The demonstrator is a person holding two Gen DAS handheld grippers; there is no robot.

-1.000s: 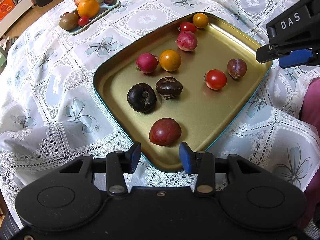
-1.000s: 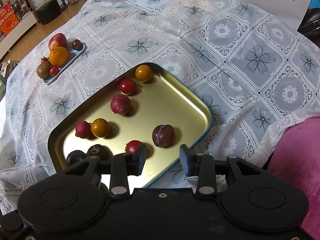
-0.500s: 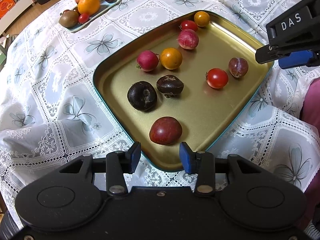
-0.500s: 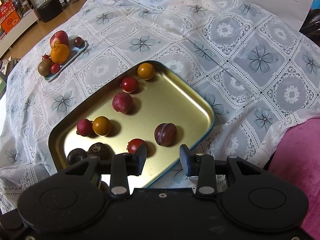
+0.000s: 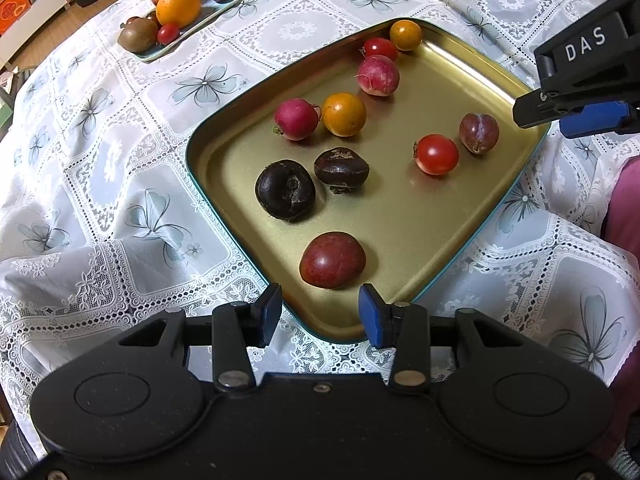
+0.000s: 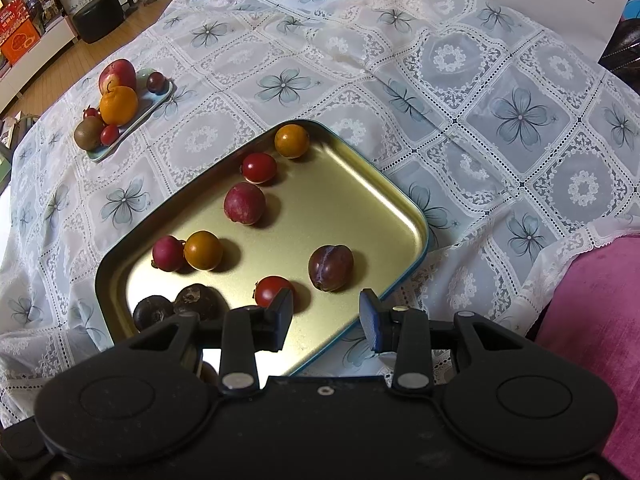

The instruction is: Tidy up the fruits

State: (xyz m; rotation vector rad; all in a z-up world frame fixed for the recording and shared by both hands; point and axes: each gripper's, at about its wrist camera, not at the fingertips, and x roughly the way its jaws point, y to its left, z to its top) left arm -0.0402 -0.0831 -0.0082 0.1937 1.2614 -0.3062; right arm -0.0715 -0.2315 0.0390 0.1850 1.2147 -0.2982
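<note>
- In the gold tray [image 5: 460, 216], near corner, lies the red plum [image 5: 332, 259], dead ahead of my left hand-held gripper [image 5: 319, 311], released.
- My right hand-held gripper [image 6: 326, 320], also released and empty, hovers farther off.

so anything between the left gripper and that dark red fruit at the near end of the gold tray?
Nothing visible. The left gripper is open just short of the dark red fruit; only the gold tray rim lies between.
</note>
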